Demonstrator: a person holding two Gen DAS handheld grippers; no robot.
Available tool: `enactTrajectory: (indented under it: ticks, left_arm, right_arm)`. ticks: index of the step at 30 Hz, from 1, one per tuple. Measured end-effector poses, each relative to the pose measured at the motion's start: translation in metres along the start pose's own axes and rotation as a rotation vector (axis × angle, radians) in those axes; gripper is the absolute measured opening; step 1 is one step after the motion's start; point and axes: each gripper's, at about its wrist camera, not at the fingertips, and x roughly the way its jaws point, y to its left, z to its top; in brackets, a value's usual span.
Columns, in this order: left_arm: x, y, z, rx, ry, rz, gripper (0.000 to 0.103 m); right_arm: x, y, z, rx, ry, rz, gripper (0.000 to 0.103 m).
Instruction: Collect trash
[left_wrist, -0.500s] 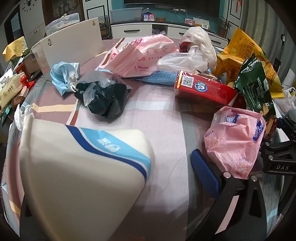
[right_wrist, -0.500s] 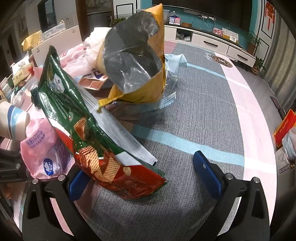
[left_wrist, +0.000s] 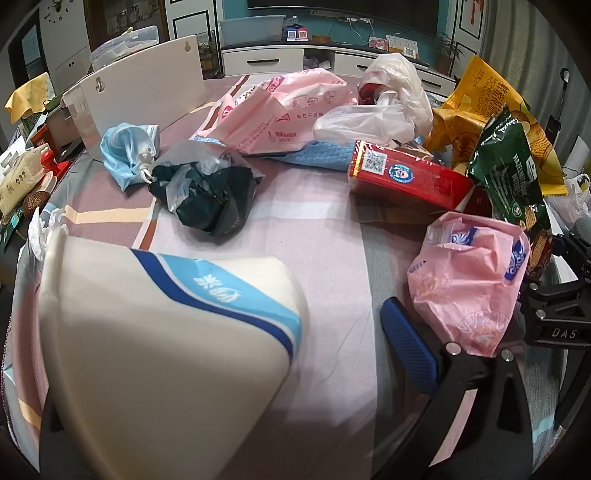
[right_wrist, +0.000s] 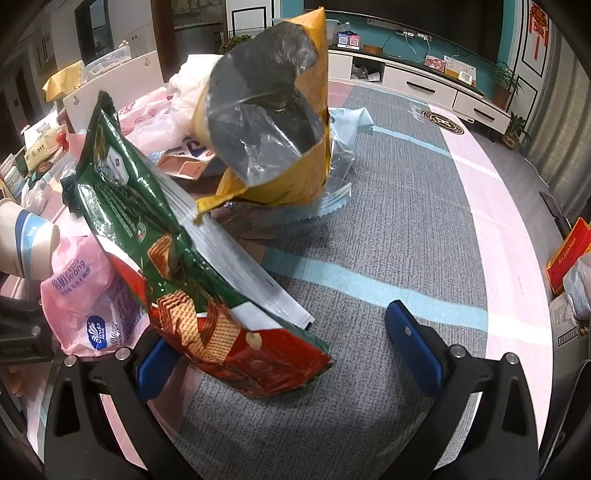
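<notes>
I have both sets of fingers wide open. Left gripper (left_wrist: 229, 354) has the cream cup (left_wrist: 159, 350) against its left side, ungripped. Right gripper (right_wrist: 288, 354) straddles the green wafer bag (right_wrist: 184, 266), pads not pressing.

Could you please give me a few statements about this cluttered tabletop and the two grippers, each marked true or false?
1. The yellow chip bag is torn open, showing its silver lining. True.
2. The right gripper is clamped shut on the green wafer packet. False: its jaws stand wide open.
3. The red box stands on the black plastic bag. False: they lie apart.
4. A blue face mask lies beside the black plastic bag. True.
</notes>
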Motion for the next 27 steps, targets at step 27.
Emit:
enactTrajectory:
  ticks: [27]
  left_arm:
    - [-0.065,0.018,0.002,-0.037,-0.100,-0.126,0.100]
  right_arm:
    - [-0.039,0.010,0.005,0.062,-0.058,-0.019,0.100]
